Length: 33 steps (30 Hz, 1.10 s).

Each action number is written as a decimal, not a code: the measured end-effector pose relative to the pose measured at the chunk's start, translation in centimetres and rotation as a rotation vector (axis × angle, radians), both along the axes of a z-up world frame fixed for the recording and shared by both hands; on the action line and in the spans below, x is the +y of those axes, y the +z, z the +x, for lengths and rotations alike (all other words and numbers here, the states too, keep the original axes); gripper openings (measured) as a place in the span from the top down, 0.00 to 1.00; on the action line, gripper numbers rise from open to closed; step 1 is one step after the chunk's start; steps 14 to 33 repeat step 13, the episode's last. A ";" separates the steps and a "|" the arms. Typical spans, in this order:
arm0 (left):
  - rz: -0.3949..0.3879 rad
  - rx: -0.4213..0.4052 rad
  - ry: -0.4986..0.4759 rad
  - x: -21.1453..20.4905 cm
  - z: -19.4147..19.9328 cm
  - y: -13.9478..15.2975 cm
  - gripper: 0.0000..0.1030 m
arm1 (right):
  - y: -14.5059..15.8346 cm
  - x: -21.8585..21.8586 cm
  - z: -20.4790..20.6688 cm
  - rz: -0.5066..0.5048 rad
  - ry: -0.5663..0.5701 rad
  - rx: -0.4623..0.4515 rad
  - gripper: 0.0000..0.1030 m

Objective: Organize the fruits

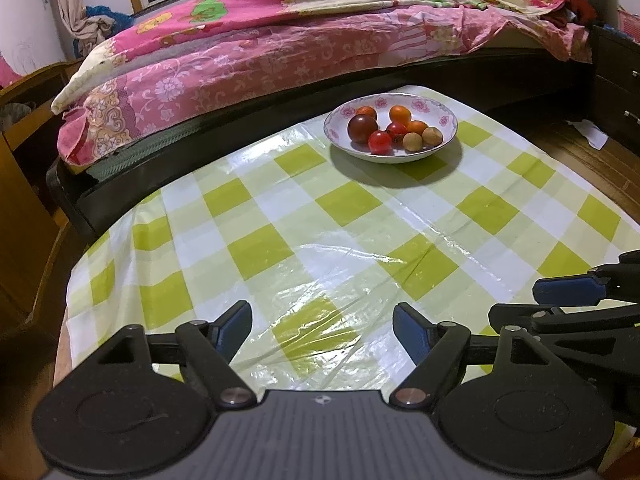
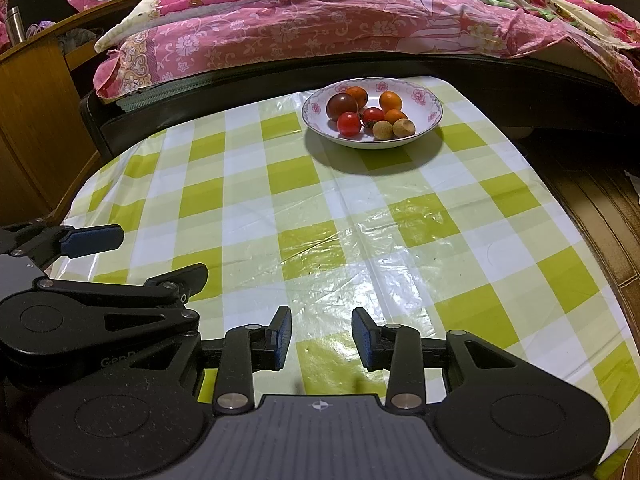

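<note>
Tablecloth (image 1: 360, 216) green-white check; bowl (image 1: 448, 120) white, pink flowers; bedding (image 1: 240, 52) pink floral.

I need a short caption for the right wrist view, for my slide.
Open right tongs above a green-checked tablecloth, facing a floral bowl of small fruits near the bed.

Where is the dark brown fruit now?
In both views the dark brown fruit lies at the left side of the white bowl, touching a red tomato, near the bed.
</note>
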<state>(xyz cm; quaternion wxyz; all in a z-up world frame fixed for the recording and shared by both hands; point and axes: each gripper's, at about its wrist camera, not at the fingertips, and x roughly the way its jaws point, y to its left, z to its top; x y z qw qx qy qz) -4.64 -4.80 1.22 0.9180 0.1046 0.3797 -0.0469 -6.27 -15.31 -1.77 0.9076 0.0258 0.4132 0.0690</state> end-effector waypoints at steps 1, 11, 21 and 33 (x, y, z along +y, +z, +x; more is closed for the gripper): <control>-0.004 0.002 0.002 0.1 0.1 0.0 0.16 | 0.0 0.0 0.0 0.000 0.000 0.000 0.67; -0.006 0.016 0.007 0.4 0.4 0.1 0.13 | 0.0 -0.4 0.3 -0.002 -0.010 -0.012 0.63; 0.000 0.022 0.006 0.3 0.5 0.0 0.13 | 0.0 -0.6 0.3 0.000 -0.014 -0.014 0.63; 0.000 0.022 0.006 0.3 0.5 0.0 0.13 | 0.0 -0.6 0.3 0.000 -0.014 -0.014 0.63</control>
